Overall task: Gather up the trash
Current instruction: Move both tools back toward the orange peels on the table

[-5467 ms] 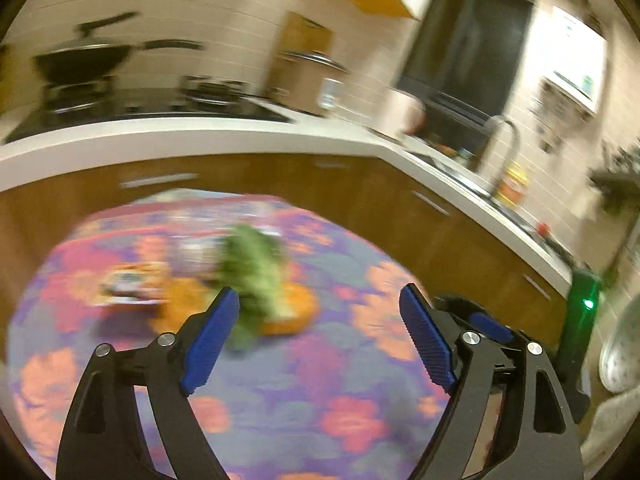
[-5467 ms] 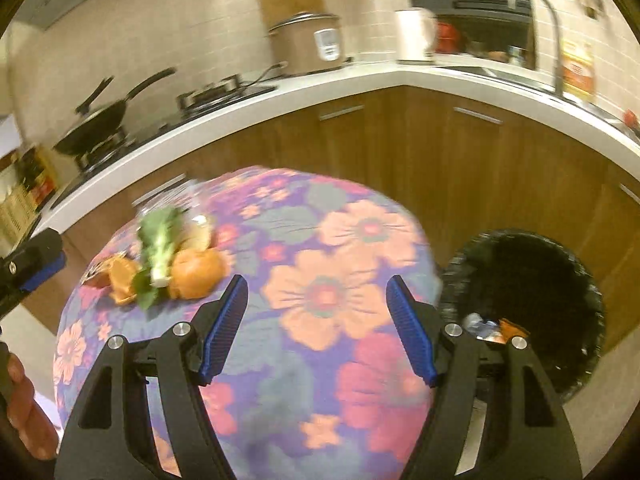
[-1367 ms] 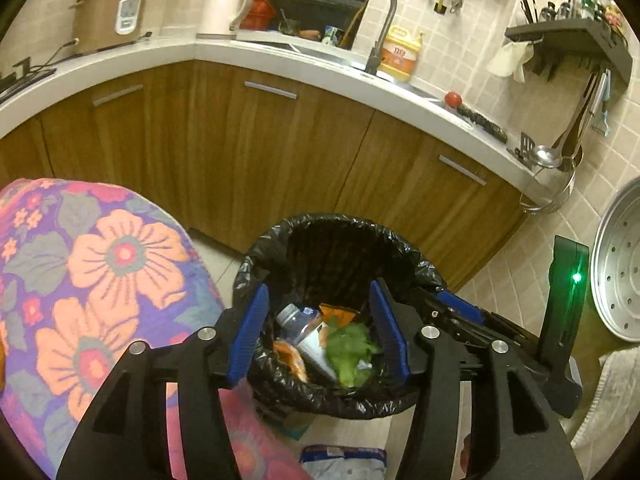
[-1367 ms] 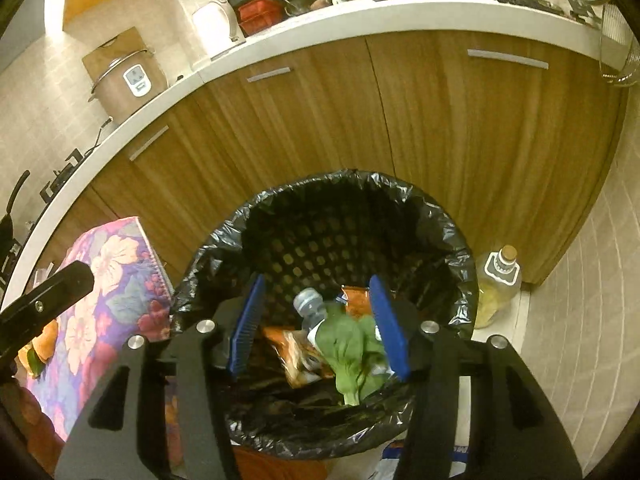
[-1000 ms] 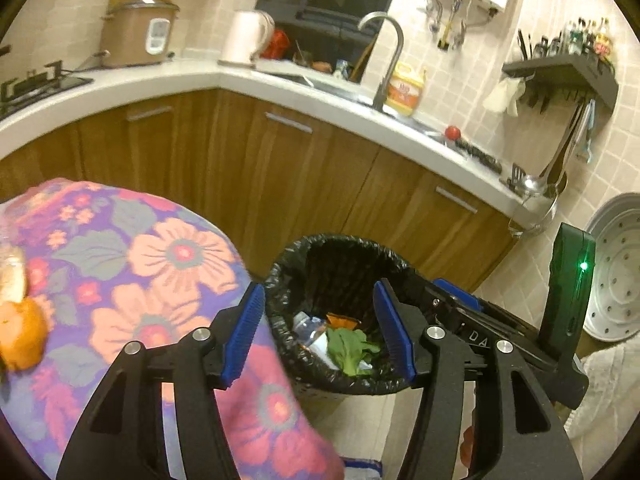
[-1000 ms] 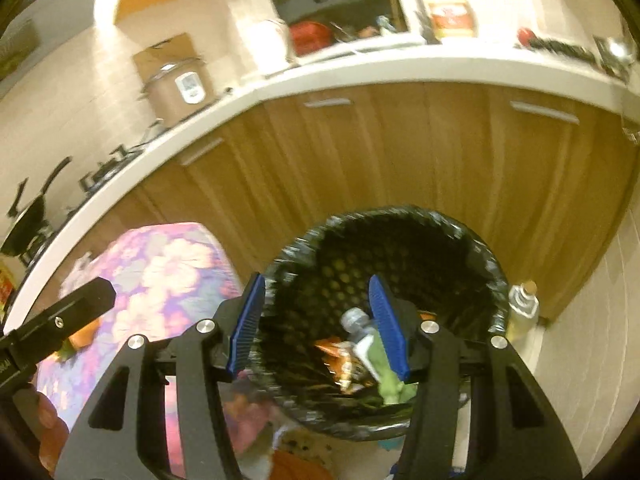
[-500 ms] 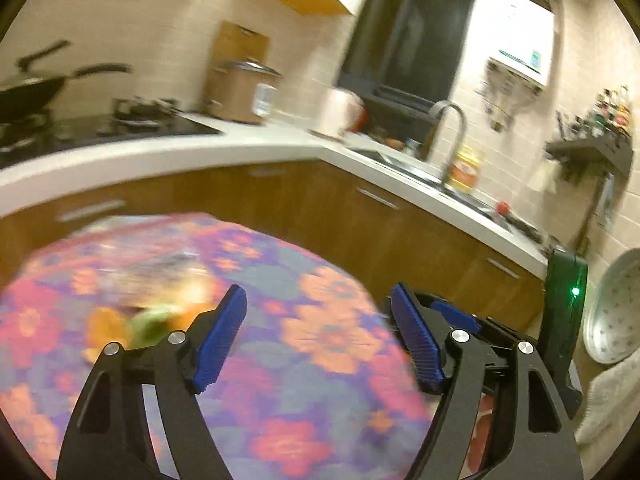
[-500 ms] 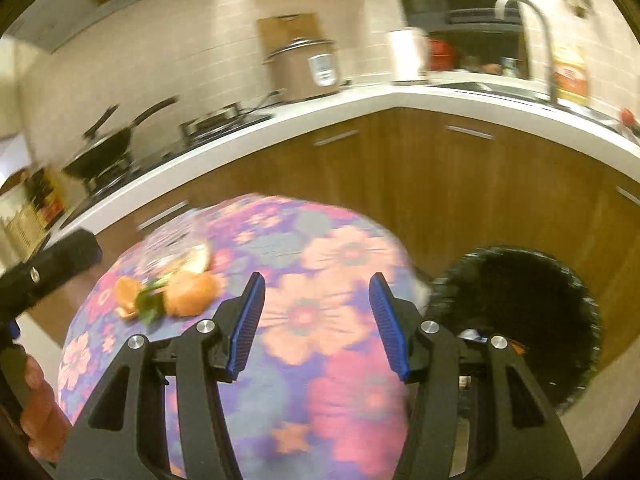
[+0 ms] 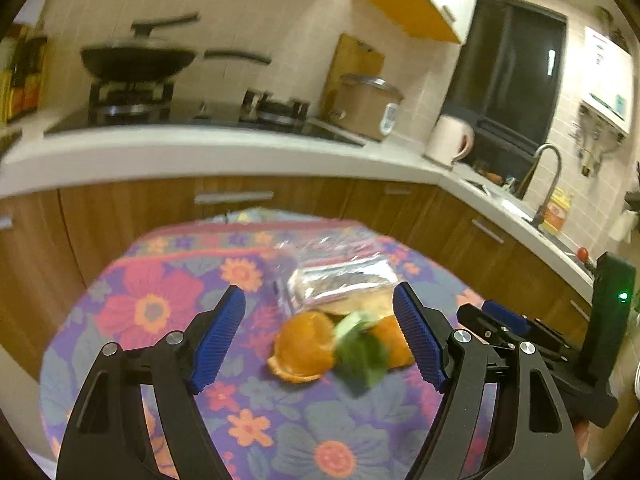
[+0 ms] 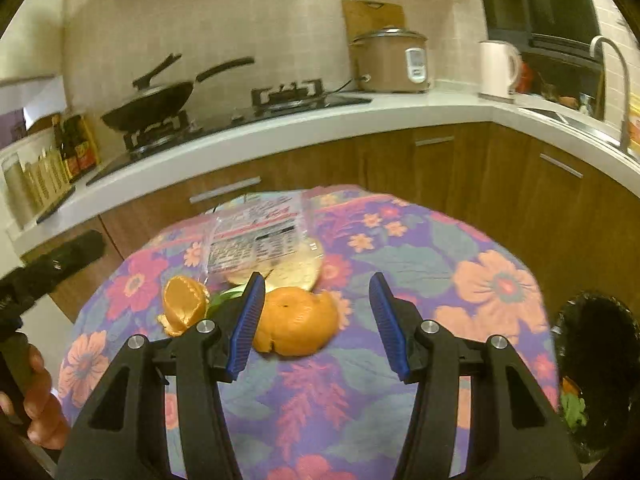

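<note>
On the flowered tablecloth lies a small heap of trash: two orange peels, a green leaf scrap and a clear plastic wrapper over a pale round piece. My left gripper is open and empty, with the peel and leaf between its blue pads. My right gripper is open and empty, just above the larger peel. The black-lined trash bin stands at the right, with green scrap inside.
The white counter with wooden cabinets curves behind the table. On it are a wok on the stove, a rice cooker, a kettle and a sink tap. Bottles stand at the left.
Both grippers have swung away from the bin and back over the table. The peels, leaf and wrapper are now close in front of both, and both jaws have stayed open.
</note>
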`<act>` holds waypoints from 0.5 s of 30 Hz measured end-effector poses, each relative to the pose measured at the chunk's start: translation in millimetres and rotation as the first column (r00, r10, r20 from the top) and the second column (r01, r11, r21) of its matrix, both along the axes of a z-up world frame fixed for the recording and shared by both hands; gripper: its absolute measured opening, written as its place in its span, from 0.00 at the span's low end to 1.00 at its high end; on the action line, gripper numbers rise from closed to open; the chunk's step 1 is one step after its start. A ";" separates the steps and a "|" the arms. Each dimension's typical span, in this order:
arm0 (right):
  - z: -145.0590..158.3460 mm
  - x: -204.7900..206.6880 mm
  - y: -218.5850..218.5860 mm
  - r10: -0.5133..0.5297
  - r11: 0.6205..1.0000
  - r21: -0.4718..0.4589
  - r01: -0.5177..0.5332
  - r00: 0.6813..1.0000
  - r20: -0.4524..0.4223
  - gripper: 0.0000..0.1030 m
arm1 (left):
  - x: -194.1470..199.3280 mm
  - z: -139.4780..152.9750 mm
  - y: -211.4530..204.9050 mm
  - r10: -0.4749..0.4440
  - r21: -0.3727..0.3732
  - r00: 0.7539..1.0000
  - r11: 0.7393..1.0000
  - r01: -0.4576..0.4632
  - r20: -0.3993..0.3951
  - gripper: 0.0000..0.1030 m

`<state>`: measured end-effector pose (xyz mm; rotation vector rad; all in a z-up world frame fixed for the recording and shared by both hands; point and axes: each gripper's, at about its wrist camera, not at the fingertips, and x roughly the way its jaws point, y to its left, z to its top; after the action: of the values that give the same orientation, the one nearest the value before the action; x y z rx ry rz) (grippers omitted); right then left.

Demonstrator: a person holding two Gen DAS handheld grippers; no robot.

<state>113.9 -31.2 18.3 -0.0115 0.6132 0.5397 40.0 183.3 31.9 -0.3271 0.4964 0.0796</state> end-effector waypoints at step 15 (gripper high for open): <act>-40.2 30.1 49.1 0.020 0.988 -0.149 -0.043 0.989 -0.150 0.56 | 48.7 -60.2 11.6 -0.038 -0.131 0.985 0.991 0.016 -0.168 0.70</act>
<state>144.0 17.9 -21.9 -0.1262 0.7992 0.5263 88.7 194.8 -28.2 -0.4428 0.6775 0.0489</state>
